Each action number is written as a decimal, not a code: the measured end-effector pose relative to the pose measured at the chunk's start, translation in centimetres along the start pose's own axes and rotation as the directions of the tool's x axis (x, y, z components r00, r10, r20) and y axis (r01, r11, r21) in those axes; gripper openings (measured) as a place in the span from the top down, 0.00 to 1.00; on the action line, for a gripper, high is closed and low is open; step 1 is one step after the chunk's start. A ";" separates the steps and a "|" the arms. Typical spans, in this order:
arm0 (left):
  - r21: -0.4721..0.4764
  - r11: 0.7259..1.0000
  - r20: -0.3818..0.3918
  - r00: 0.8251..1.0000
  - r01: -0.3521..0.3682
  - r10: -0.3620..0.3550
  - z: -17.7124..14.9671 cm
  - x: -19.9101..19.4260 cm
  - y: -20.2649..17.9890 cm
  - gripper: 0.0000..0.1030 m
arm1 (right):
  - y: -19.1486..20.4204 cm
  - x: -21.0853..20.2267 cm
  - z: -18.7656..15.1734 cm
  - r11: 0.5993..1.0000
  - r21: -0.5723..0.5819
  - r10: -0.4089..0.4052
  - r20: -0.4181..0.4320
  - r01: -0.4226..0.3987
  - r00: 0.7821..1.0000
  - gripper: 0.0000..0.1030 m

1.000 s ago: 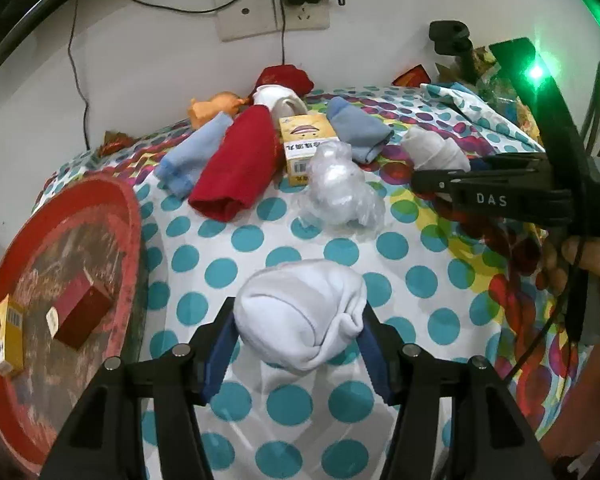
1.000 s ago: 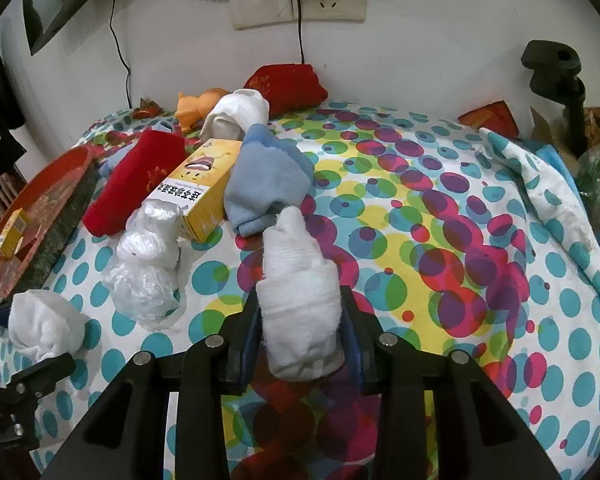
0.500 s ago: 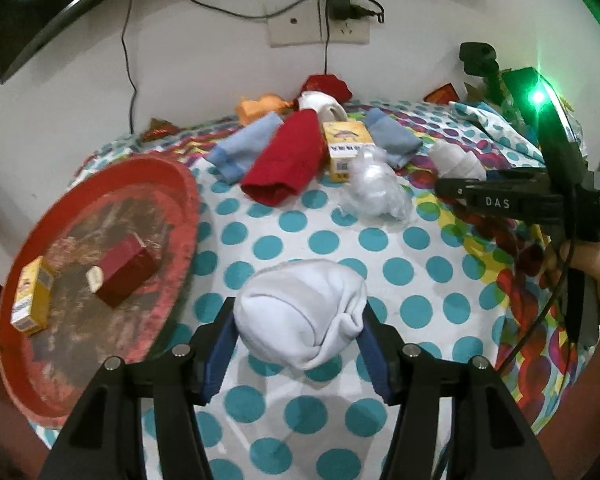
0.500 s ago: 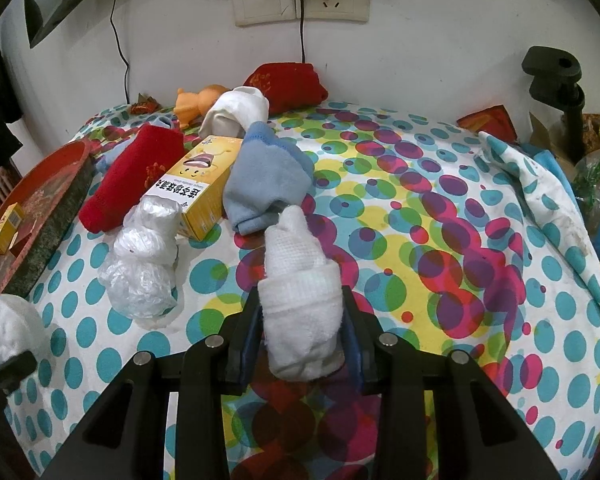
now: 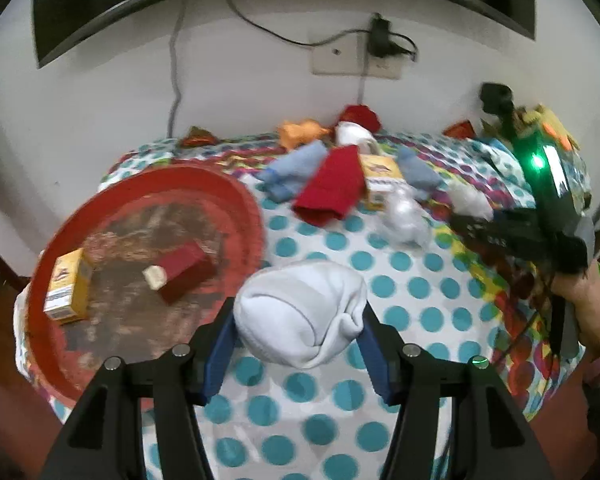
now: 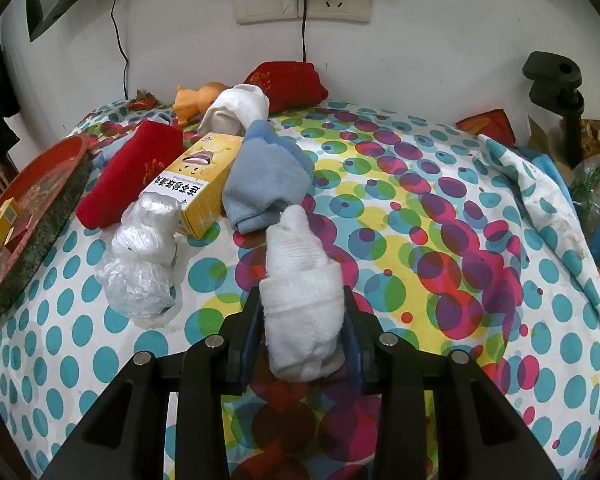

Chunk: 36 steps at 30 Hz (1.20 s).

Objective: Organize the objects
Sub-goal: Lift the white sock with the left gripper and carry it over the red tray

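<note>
My left gripper (image 5: 298, 322) is shut on a rolled white sock (image 5: 300, 312) and holds it above the dotted tablecloth, just right of the round red tray (image 5: 148, 200). The tray holds a yellow box (image 5: 68, 286) and a red box (image 5: 182, 274). My right gripper (image 6: 302, 322) is shut on a second rolled white sock (image 6: 300, 288) over the cloth's coloured middle. It also shows at the right of the left wrist view (image 5: 470, 212).
On the table lie a red sock (image 6: 130, 172), a yellow carton (image 6: 198, 184), a blue sock (image 6: 266, 178), a crumpled plastic bag (image 6: 140, 264), a white sock (image 6: 236, 110), an orange toy (image 6: 194, 100) and a red pouch (image 6: 286, 84). A black clamp (image 6: 554, 92) and bags stand at the right.
My left gripper has lifted and drawn back to the left with its sock, so the red tray shows more fully. The right gripper has barely moved.
</note>
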<state>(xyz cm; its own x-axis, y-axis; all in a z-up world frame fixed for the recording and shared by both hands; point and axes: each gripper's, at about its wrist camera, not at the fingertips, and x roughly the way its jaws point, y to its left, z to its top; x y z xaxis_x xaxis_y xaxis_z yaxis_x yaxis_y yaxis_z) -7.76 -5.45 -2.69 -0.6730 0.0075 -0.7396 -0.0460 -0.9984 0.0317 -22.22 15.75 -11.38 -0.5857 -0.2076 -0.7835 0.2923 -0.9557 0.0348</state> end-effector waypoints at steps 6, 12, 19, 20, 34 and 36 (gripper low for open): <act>-0.071 0.994 0.016 0.996 -0.088 0.090 0.0 -0.7 4.6 0.44 | 0.1 0.0 0.0 1.000 -0.001 -0.001 0.000 0.001 1.000 0.65; -0.112 0.978 -0.029 0.984 -0.178 0.175 -0.8 0.0 8.9 0.44 | 0.2 0.0 0.0 1.000 0.000 -0.008 -0.001 0.008 1.000 0.65; -0.153 0.968 -0.069 0.979 -0.202 0.193 -1.1 0.7 12.1 0.44 | 0.3 0.1 0.0 1.000 0.001 -0.007 -0.001 0.007 1.000 0.65; -0.154 0.967 -0.072 0.978 -0.204 0.195 -1.1 0.9 12.4 0.44 | 0.3 0.1 0.0 1.000 0.001 -0.008 -0.001 0.008 1.000 0.65; -0.149 0.957 -0.146 0.963 -0.250 0.228 -2.3 3.5 14.7 0.44 | 0.5 0.1 0.1 1.000 0.002 -0.009 -0.001 0.009 1.000 0.65; -0.157 0.954 -0.149 0.961 -0.256 0.234 -2.4 3.7 15.1 0.44 | 0.5 0.1 0.1 1.000 0.002 -0.010 -0.001 0.010 1.000 0.65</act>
<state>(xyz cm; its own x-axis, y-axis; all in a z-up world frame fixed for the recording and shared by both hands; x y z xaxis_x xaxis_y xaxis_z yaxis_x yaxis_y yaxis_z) -9.13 -20.62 -6.54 -0.5473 -0.2345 -0.8034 0.2443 -0.9629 0.1147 -22.18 15.25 -11.41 -0.5877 -0.1979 -0.7845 0.2853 -0.9580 0.0279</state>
